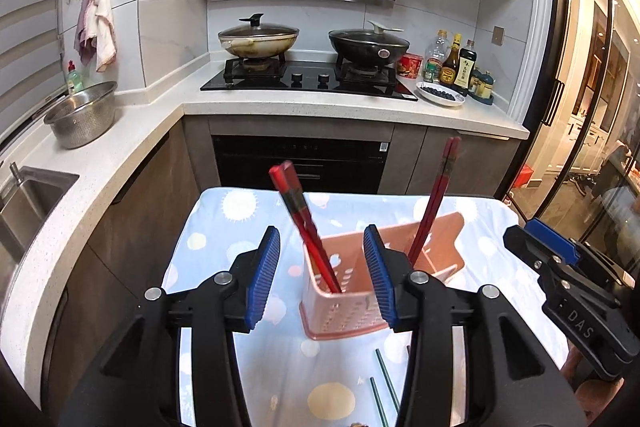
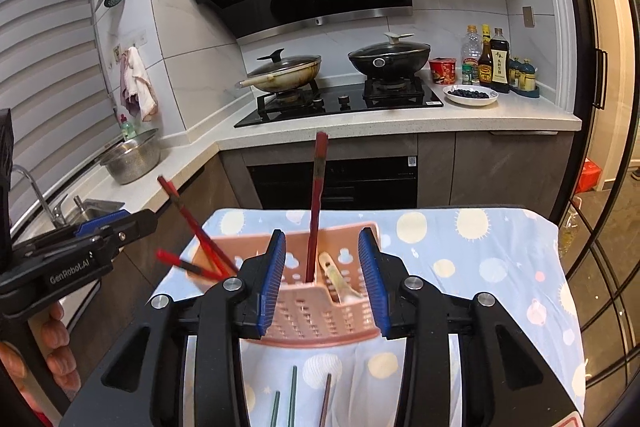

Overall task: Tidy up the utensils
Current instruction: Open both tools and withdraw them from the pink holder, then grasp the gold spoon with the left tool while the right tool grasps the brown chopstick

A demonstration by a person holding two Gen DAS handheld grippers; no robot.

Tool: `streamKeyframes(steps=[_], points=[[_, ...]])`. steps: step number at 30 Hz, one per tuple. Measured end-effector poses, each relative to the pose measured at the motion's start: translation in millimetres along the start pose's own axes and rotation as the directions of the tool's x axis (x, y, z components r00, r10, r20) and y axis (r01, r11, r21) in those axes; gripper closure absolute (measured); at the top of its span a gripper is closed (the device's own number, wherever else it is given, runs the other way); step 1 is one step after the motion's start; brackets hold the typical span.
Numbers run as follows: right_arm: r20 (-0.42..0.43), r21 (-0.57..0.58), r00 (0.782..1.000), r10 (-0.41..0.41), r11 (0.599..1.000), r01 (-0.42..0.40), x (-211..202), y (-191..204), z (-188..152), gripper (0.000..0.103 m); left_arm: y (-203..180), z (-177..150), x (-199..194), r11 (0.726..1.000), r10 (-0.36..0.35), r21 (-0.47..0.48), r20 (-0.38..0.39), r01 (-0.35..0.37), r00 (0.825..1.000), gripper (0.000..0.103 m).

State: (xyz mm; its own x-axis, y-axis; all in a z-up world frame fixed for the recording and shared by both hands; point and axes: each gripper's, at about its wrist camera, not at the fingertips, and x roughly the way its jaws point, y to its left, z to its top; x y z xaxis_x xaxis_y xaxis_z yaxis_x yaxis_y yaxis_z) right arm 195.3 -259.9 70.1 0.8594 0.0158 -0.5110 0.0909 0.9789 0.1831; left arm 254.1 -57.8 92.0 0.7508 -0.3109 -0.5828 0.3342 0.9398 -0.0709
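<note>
Speckled white stone makes the kitchen counter, which bends round a corner past a shiny metal bowl full of tiny holes. Two lidded pans sit on the flat black glass stove, and round bottles stand beside a white plate of dark berries.

Close to you is a small table under a soft blue cloth with pale dots and suns. On the cloth stands the pink plastic holder. It is boxy, with rows of little holes in its walls and walls inside that split it into parts.

Your left gripper is held over the near corner of the holder. Its ribbed blue pads are spread apart and pinch nothing. One pair of long, thin red chopsticks leans in the holder's left part, between the pads but not touched by them.

Your right gripper is spread apart too, with nothing pinched. A second pair of red chopsticks stands almost straight up in the middle part of the holder. A pale wooden spoon lies tilted in the part beside it.

Thin green sticks and a brown one lie flat on the cloth just in front of the holder.
</note>
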Motion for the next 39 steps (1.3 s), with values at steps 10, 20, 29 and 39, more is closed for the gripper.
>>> streamKeyframes(steps=[10, 20, 29, 39], points=[[-0.077, -0.06, 0.997, -0.03, 0.998, 0.026, -25.2, 12.0, -59.0, 0.065, 10.0, -51.8, -12.6, 1.0, 0.009, -0.004, -0.069, -0.01, 0.998, 0.062], [-0.209, -0.044, 0.978, -0.028, 0.999, 0.019, -36.0, 12.2, -129.3, 0.065, 10.8, -135.4, -3.1, 1.0, 0.02, 0.001, -0.242, -0.02, 0.97, 0.061], [-0.332, -0.006, 0.942, -0.049, 0.999, 0.05, -47.2, 1.2, -197.5, 0.066, -0.8, -205.7, -3.4, 1.0, 0.001, 0.025, -0.375, 0.009, 0.927, 0.062], [-0.385, -0.03, 0.922, -0.042, 0.999, 0.033, -69.3, 8.2, -244.9, 0.074, -11.2, -248.8, -19.0, 0.999, -0.015, 0.026, -0.432, 0.03, 0.902, 0.062]])
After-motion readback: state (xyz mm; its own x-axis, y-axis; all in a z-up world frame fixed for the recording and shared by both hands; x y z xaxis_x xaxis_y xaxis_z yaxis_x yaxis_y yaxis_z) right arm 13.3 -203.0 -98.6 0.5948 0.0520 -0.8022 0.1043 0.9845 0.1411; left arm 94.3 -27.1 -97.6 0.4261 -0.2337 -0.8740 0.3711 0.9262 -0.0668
